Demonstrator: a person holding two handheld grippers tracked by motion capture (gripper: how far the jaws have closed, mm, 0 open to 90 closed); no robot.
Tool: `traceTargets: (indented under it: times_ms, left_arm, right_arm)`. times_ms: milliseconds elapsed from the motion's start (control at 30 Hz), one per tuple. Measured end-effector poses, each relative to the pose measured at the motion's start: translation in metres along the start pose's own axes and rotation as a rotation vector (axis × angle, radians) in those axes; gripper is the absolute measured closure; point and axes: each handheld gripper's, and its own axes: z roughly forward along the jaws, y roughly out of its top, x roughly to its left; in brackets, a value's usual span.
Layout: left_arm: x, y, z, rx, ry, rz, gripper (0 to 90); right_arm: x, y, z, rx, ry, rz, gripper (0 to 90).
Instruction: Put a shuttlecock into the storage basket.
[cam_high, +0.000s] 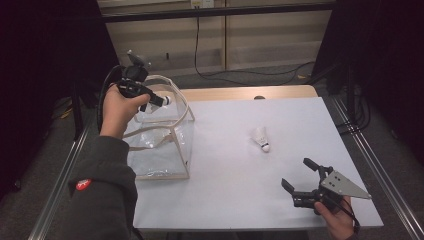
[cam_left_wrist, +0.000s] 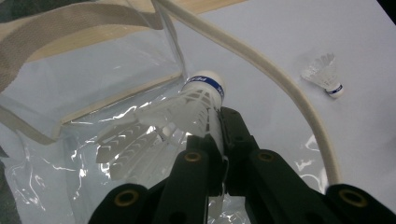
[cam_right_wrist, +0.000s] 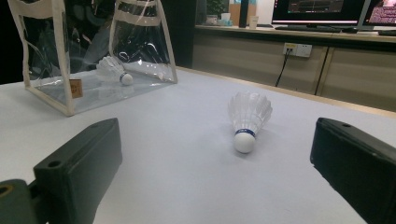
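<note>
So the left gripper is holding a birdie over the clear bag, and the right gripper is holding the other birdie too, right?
Not quite. The left gripper does hold a shuttlecock over the clear bag. But the right gripper holds nothing: its jaws stand wide open, and the other shuttlecock lies on the white table ahead of them, untouched. The right gripper view shows it.

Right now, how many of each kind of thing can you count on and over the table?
Shuttlecocks: 3 (held shuttlecock in the left gripper's jaws, loose shuttlecock on the table, third shuttlecock seen through the bag's wall)
Clear bag: 1
Grippers, counting the right gripper: 2
Total: 6
</note>
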Motion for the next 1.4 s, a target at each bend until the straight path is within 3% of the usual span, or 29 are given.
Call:
traceTargets:
  times_ms: [500, 1400]
  left_arm:
    - [0.008, -0.007, 0.015, 0.03, 0.005, -0.013, 88.4]
    - [0.011, -0.012, 0.029, 0.053, 0.005, -0.028, 88.3]
  right_arm:
    - [0.0, 0.0, 0.0, 0.0, 0.001, -0.009, 2.4]
    - [0.0, 0.0, 0.0, -0.002, 0.0, -0.005, 2.4]
